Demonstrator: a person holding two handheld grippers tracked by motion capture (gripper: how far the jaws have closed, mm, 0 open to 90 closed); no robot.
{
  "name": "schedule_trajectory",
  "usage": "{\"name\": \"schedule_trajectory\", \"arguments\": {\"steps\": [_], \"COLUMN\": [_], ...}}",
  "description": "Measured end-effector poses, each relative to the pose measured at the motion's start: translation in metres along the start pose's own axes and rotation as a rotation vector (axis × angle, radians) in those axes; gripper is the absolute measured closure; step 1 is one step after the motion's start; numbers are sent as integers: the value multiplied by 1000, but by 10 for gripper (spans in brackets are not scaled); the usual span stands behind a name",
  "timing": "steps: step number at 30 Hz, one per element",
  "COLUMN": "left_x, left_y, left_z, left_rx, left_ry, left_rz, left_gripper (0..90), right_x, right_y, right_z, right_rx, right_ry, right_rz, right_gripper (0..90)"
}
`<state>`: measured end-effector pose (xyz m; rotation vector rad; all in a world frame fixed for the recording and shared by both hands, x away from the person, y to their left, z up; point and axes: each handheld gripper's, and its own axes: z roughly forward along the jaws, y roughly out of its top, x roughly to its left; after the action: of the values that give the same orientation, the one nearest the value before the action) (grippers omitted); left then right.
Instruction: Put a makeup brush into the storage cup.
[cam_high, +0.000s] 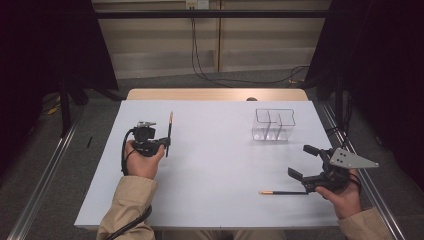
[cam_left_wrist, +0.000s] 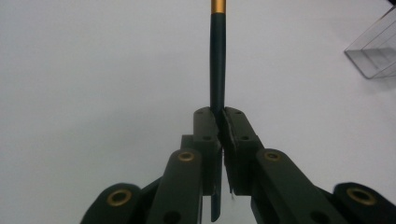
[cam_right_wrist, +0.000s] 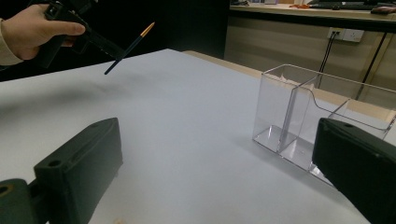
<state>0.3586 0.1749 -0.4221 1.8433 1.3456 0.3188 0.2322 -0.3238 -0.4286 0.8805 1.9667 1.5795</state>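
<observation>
Table: we see a white table top (cam_high: 210, 165) with a strip of bare wood along its far edge; the surface looks clean and matte.
Room: we see a grey floor, black curtains (cam_high: 45, 45) at both sides, a pale wall behind with cables (cam_high: 200, 60) hanging from a socket, and metal rails on the floor beside the table.
Left gripper: our left gripper (cam_high: 161, 145) sits over the left part of the table, its jaws pressed together on a dark pencil (cam_high: 169, 132) with an orange band near its far end; the pencil points away from us, raised off the surface.
Right gripper: our right gripper (cam_high: 304, 161) hovers near the right edge with its jaws spread wide and nothing between them.
Second pencil: another dark pencil (cam_high: 282, 192) with an orange end lies flat on the table just beside the right gripper.
Clear box: a see-through holder (cam_high: 273, 125) with dividers stands on the far right part of the table, well apart from both pencils.
</observation>
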Motion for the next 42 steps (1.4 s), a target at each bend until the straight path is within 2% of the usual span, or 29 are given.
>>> {"name": "schedule_trajectory", "arguments": {"steps": [3,9,21,25,30,35,42], "left_x": [-1,-3,-18,-24,-31,-37,-47], "left_y": [-3,-6,-7,-8,-9,-8,-9], "left_z": [0,-1,-2,-1,-2,-2,-2], "left_rx": [-38,-83,-127,-143,-168,-187,-202], "left_ry": [-36,-117,-243,-293,-334,-396,-444], "left_rz": [-11,2,71,81,90,118,137], "left_gripper": [846,846,847,846,846,846,846], "right_x": [0,0,0,0,0,0,1], "right_y": [0,0,0,-1,-1,-1,-1], "right_z": [0,0,1,1,1,1,2], "right_rx": [1,1,4,5,7,7,4], "right_ry": [-2,0,5,2,1,1,3], "right_rz": [0,2,-1,1,-2,-2,-3], "right_gripper": [10,10,10,10,10,10,10]}}
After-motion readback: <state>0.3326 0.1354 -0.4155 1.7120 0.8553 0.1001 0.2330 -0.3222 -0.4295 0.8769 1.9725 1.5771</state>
